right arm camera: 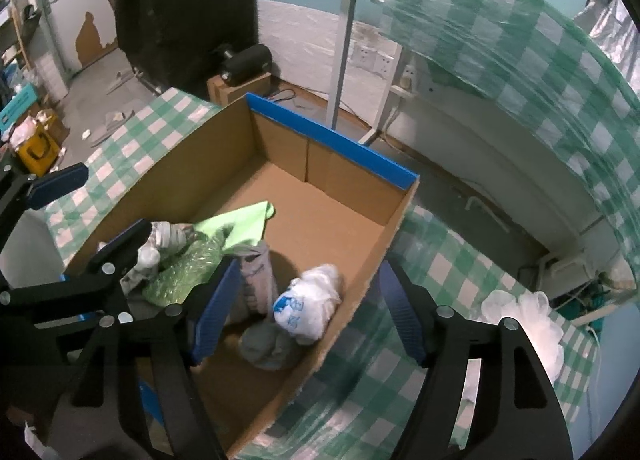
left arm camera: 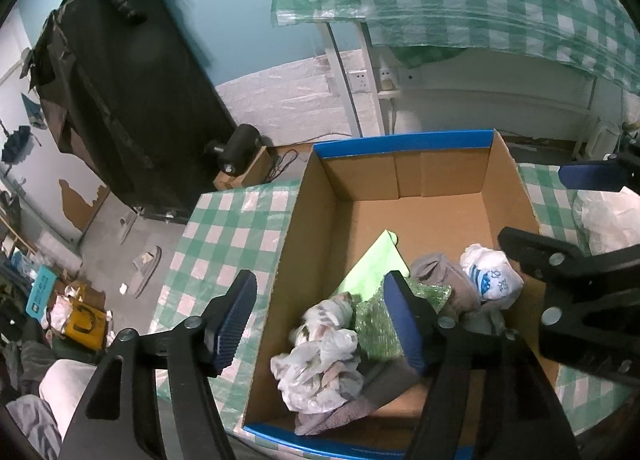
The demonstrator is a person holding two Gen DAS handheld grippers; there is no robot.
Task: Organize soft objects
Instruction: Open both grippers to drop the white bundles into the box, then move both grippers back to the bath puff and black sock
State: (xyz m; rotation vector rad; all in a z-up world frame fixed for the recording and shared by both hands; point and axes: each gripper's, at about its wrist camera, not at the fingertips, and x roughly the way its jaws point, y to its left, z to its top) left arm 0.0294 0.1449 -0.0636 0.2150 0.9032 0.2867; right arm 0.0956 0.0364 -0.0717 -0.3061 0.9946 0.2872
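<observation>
An open cardboard box with blue rims stands on the green checked table. Its near half holds a crumpled clear bag, green bubble wrap, a light green cloth, a grey sock and a white bag with blue print. My left gripper is open astride the box's left wall, with one finger outside and one above the bubble wrap. My right gripper is open astride the right wall, above the white bag without touching it.
A white mesh puff lies on the table right of the box. The far half of the box floor is bare. Behind stands a second checked table; a tall black covered thing and floor clutter are on the left.
</observation>
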